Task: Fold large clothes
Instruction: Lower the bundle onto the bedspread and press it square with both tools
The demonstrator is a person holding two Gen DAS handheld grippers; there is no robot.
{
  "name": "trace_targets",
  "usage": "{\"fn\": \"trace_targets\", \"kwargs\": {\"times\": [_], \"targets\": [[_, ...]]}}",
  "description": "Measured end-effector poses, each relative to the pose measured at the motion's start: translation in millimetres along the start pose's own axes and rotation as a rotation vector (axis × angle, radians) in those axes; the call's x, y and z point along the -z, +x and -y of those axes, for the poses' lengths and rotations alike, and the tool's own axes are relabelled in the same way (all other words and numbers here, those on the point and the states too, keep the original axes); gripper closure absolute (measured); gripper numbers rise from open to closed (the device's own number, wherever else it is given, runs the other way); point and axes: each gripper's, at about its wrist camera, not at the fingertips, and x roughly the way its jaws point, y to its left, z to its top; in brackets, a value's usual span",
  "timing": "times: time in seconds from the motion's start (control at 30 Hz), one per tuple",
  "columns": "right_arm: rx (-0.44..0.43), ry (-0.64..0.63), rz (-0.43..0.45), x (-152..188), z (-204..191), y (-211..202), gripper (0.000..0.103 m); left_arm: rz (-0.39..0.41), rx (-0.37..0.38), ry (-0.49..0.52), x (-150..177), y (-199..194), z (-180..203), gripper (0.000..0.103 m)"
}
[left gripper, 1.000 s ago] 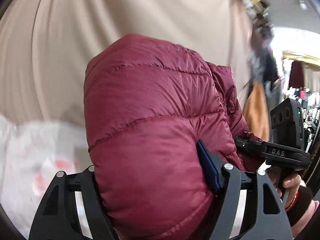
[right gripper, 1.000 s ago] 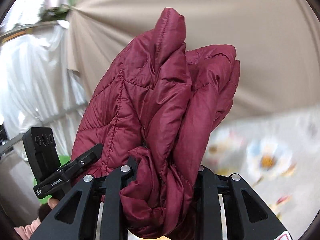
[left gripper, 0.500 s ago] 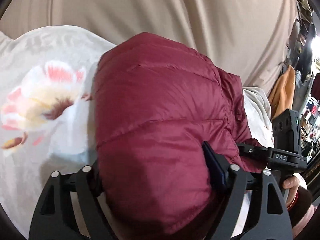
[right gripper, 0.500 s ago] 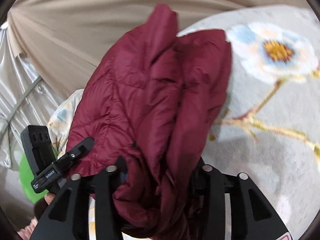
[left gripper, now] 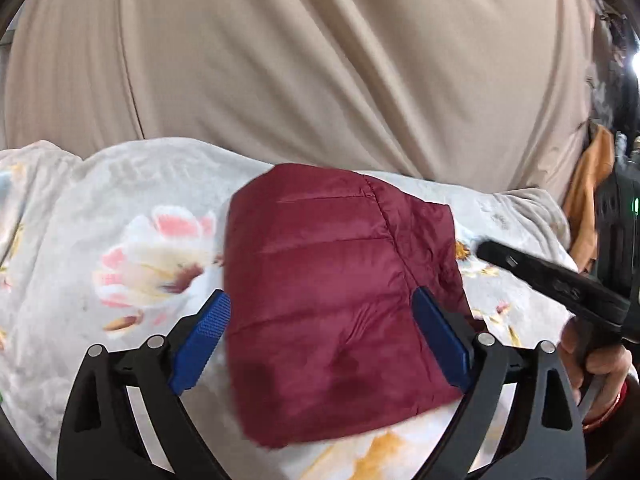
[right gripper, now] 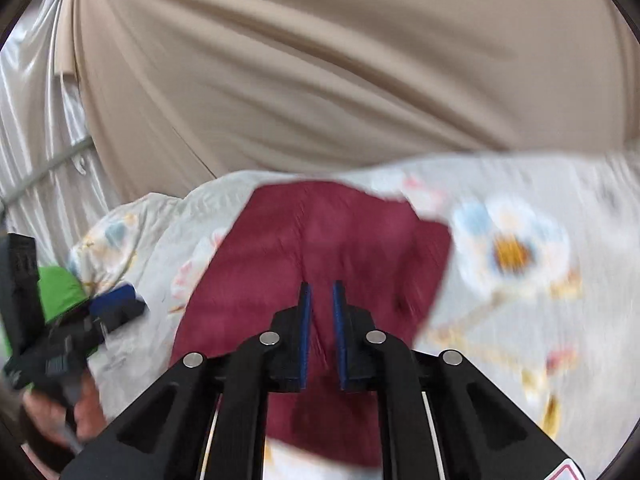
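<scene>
Maroon puffer jacket (left gripper: 340,292) on floral blanket (left gripper: 120,216)

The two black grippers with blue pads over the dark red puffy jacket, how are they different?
The left gripper has its jaws spread wide and opening, one blue pad on each side of the dark red puffy jacket. The right gripper has its jaws nearly together and closing, nothing between them. Both sit over the jacket on the flowered blanket.

A folded jacket (left gripper: 340,300) is lying on a bedspread (left gripper: 100,208), with a curtain (left gripper: 320,60) hanging behind at twelve o'clock.
</scene>
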Motion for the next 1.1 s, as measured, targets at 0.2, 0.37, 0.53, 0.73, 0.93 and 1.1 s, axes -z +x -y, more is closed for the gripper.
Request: {"fn": "trace_targets", "kwargs": {"times": [0.2,0.37,0.53,0.73,0.93,1.1], "targets": [[0.146,0.024,-0.079,-20.8,3.3,89.0,0.103,-0.119,-0.1,-0.036,9.3,63.9,2.6,0.019],[0.155,0.091,-0.167,0.6,30.0,129.0,0.103,-0.154,-0.14,-0.013,26.5,82.1,-2.0,0.015],[0.118,0.093,-0.196,13.2,38.9,148.1,0.103,-0.161,-0.198,0.031,36.1,92.3,7.5,0.015],[0.082,0.162,-0.184,-7.1,31.8,102.3,0.103,-0.19,-0.201,-0.022,37.3,90.5,1.8,0.015],[0.063,0.01,-0.193,11.9,-12.9,21.9,0.103,-0.192,-0.207,-0.026,39.2,84.7,2.8,0.015],[0.143,-0.063,-0.311,57.2,-18.2,39.2,0.103,-0.196,-0.203,-0.033,40.5,82.1,3.1,0.014]]}}
